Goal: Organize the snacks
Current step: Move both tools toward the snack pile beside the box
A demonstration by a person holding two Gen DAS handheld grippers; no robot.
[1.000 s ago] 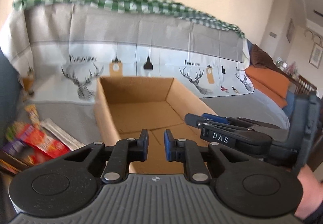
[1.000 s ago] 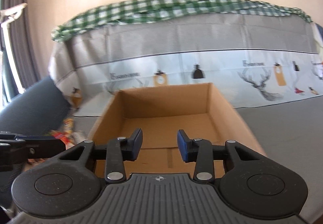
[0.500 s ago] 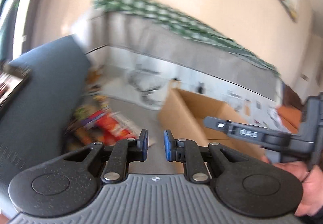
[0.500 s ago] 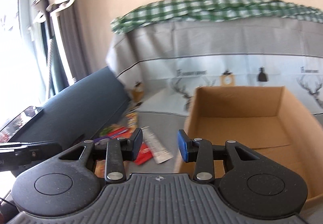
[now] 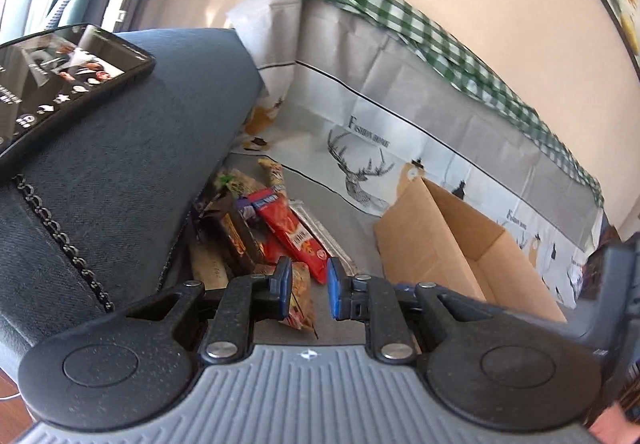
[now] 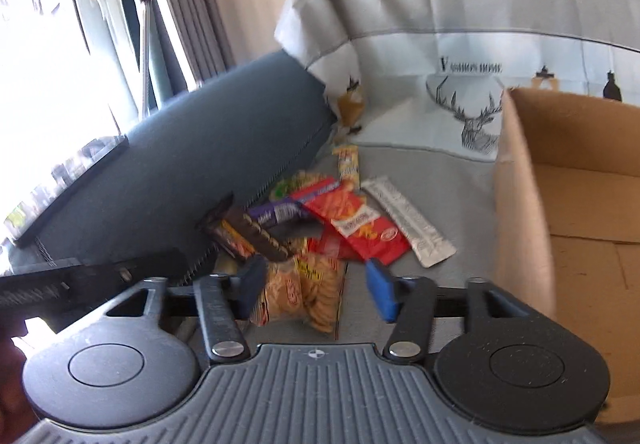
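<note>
A pile of snack packets lies on the grey sofa seat beside the dark blue armrest: a red packet, a silver-white sachet, a purple bar, dark bars, a yellow-orange biscuit bag. An open, empty cardboard box stands to the right of the pile. My left gripper is open and empty above the biscuit bag. My right gripper is open and empty, its jaws wide, just above the biscuit bag.
A phone lies on the dark blue armrest. A deer-print cover with a green checked cloth drapes the sofa back. A window and curtains are at the left.
Both grippers swung left from facing the box to facing the snack pile and moved closer to it. The right gripper's jaws opened wider.
</note>
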